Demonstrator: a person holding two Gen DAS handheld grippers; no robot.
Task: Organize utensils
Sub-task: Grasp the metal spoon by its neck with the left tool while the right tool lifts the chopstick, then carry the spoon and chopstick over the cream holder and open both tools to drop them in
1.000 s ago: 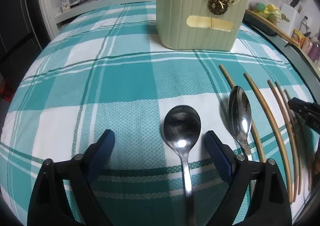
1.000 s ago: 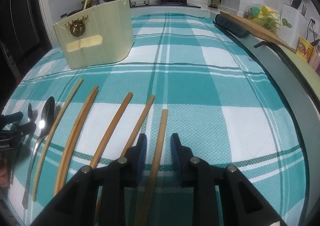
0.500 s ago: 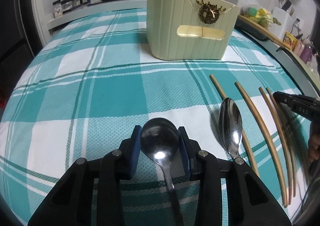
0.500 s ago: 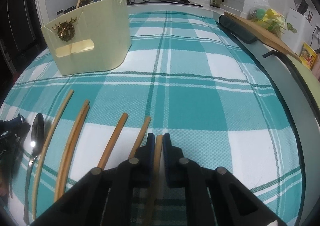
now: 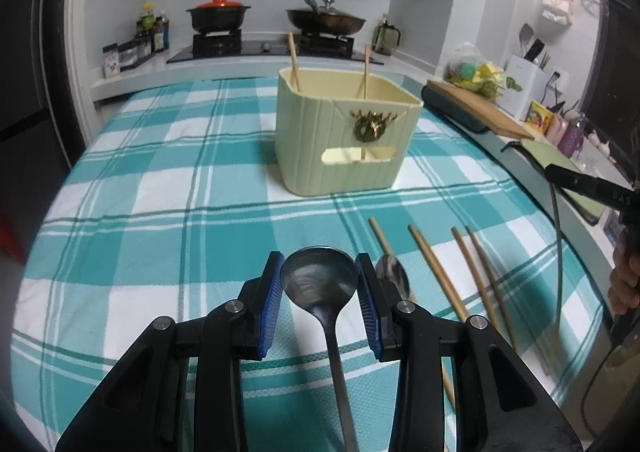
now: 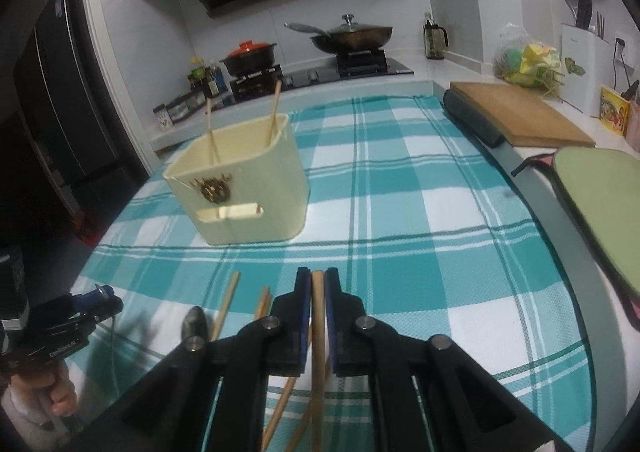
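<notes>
While the left tool (image 5: pixel 319 288) pinched the bowl of a large spoon (image 5: pixel 319 281) between its blue pads, a second spoon (image 5: pixel 394 279) lay on the checked cloth (image 5: pixel 160 212) just right of it, with four chopsticks (image 5: pixel 436 272) beyond. The right tool (image 6: pixel 318 300) was pressed tight on one chopstick (image 6: pixel 318 328), raised off the cloth. Ahead of both tools stood the cream holder (image 5: pixel 344 140) on the counter, two chopsticks (image 5: pixel 294 60) upright inside.

Bare tablecloth (image 5: pixel 168 236) leads to the bin (image 5: pixel 344 140), seemingly unobstructed.
</notes>
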